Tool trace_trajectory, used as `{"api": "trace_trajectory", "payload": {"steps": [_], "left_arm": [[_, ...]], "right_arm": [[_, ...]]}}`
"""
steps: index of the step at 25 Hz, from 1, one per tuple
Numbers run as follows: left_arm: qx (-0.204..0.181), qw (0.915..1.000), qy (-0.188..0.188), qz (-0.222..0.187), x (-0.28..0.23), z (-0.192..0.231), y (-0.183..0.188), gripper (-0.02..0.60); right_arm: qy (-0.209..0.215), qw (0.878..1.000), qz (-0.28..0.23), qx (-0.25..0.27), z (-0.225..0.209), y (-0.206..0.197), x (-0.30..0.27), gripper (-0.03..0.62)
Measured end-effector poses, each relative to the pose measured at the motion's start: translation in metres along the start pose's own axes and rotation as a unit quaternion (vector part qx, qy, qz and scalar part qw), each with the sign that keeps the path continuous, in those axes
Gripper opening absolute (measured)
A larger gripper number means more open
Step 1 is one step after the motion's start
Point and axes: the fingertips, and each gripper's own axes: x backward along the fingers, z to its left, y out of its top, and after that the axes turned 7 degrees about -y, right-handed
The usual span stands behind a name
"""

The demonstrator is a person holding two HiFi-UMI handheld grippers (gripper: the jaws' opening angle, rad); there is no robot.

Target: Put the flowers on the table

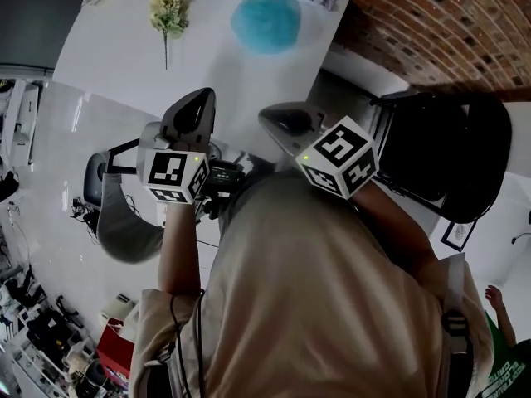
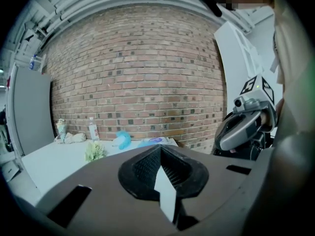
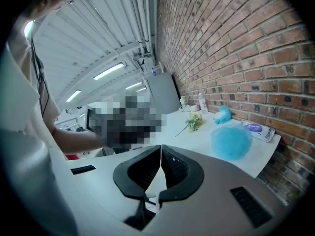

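Flowers (image 1: 168, 13) lay flat on the white surface (image 1: 207, 56), toward its far left part, the pale yellow-green heads bunched at the far end and one thin stem running back toward the near edge. A blue puff (image 1: 265, 21) sat to their right, well apart from them, and a small bottle (image 2: 92, 129) stood further back by the brick wall (image 2: 147, 73).

Both tools were held near the person's body, short of the surface's near edge and well away from the flowers. The left gripper (image 2: 160, 154) had its jaws closed tip to tip with nothing between them. The right gripper (image 3: 161, 151) was the same, its jaws pressed together and empty. Judged from how things lay, the flowers already rested where the task wanted them, and neither tool carried anything.

The bunch looked very light and soft. The heads seemed likely to crush or shed under a hard squeeze, and they would give little for ribbed jaws to bite on. The stem looked thin, stiffer than the heads, and probably a little springy. It seemed the better place to take hold, somewhere just below the heads so the weight would not tip the bunch over. Lying flat against a smooth surface, such a thin stem could slip or roll under closing jaws. A low approach across the stem with a gentle close would probably suit it best.
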Motion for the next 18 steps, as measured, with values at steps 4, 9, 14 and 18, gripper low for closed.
{"api": "trace_trajectory", "payload": {"steps": [4, 9, 14, 18], "left_arm": [[0.002, 0.9998, 0.019, -0.001, 0.007, 0.001, -0.001, 0.009], [0.000, 0.9997, 0.023, 0.004, 0.006, -0.008, -0.002, 0.009], [-0.006, 0.9995, 0.030, 0.003, 0.004, -0.020, -0.001, 0.009], [-0.013, 0.9993, 0.035, 0.005, 0.004, -0.030, -0.001, 0.009]], "right_arm": [[0.008, 1.000, 0.004, 0.004, 0.004, -0.001, -0.001, 0.023], [0.013, 1.000, 0.006, 0.005, 0.002, -0.004, 0.006, 0.023], [0.010, 1.000, 0.000, -0.005, -0.001, -0.012, 0.017, 0.023], [0.016, 1.000, 0.001, -0.011, 0.000, -0.021, 0.024, 0.023]]}}
